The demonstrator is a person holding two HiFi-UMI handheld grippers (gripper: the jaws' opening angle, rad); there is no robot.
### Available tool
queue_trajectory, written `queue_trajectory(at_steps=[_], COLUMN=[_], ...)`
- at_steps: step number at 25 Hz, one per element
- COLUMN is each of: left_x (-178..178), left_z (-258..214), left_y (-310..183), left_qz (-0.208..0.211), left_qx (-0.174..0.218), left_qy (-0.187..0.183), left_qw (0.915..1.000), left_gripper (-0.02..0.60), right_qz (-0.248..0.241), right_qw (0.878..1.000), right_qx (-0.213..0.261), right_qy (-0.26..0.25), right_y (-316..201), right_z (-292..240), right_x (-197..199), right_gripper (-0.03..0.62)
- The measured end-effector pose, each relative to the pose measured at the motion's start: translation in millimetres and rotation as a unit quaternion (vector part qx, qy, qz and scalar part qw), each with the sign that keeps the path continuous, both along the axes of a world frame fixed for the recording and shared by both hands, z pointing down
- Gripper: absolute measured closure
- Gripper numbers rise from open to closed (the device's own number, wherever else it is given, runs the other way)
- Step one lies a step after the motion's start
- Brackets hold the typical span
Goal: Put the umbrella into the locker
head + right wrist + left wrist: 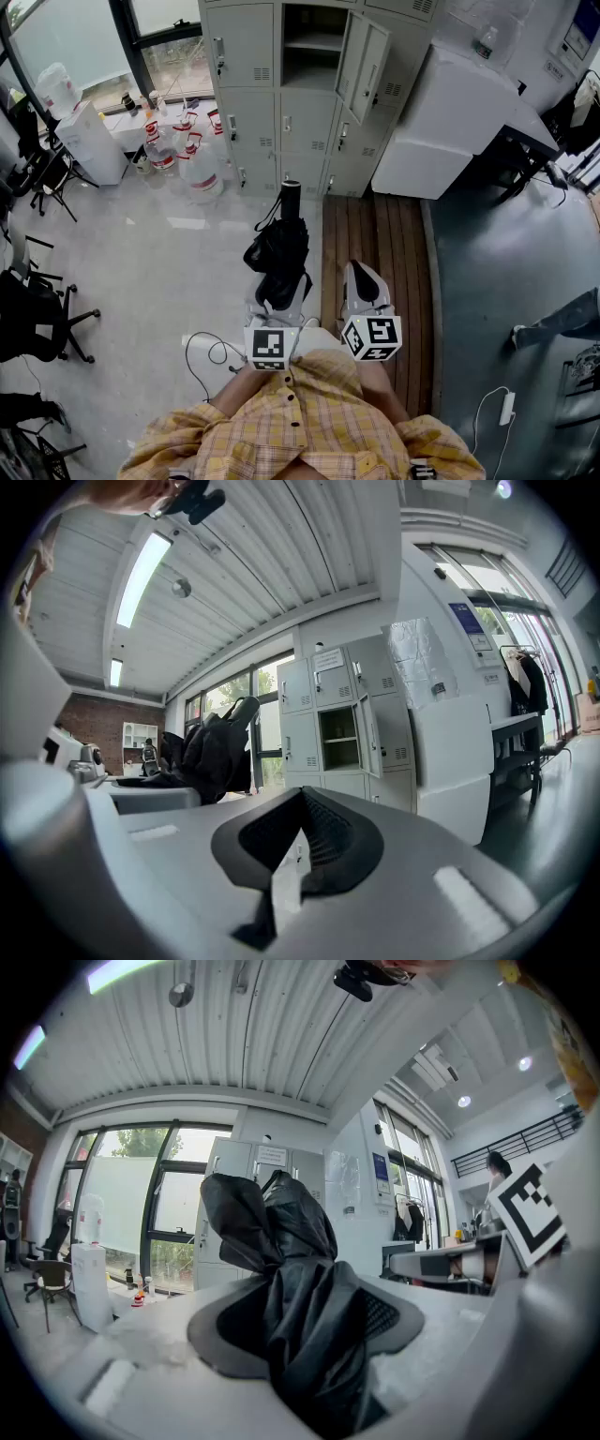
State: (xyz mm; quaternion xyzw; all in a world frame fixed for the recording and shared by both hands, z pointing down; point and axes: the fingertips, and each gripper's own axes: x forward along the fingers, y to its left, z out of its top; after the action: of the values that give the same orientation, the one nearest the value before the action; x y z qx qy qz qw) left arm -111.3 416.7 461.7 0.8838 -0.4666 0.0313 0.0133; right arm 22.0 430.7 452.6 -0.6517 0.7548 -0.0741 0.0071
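One umbrella (279, 248): black, folded, fabric loosely bunched, strap dangling, cylindrical end toward the locker bank (246, 112). Gripped in left gripper (281, 292), jaws spread wide around it. Right gripper (364, 284) just beside, jaws nearly together, empty. One open compartment (314, 73), well apart.

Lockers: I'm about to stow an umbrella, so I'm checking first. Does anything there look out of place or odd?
Only one door stands swung open, on the upper compartment of the middle column. The other locker doors in view are shut. Nothing looks damaged or spilled.
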Motion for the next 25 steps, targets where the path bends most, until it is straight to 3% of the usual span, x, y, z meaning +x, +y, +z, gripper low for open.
queue_trajectory(at_steps=[12, 25], left_x=[21.1, 68.0], left_z=[12.0, 14.3], left_y=[-23.3, -132.2], left_qz=[-0.004, -0.026], left_qx=[-0.006, -0.028], left_qy=[-0.015, -0.037], left_qw=[0.9999, 0.9986], left_gripper=[0.341, 0.341], right_qz=[-0.02, -0.052], right_qw=[1.0, 0.998], right_qx=[0.007, -0.003], right_qy=[-0.011, -0.023], right_y=[-23.8, -137.6], right_z=[5.3, 4.5], right_x=[15.0, 66.1], right_gripper=[0.595, 0.595])
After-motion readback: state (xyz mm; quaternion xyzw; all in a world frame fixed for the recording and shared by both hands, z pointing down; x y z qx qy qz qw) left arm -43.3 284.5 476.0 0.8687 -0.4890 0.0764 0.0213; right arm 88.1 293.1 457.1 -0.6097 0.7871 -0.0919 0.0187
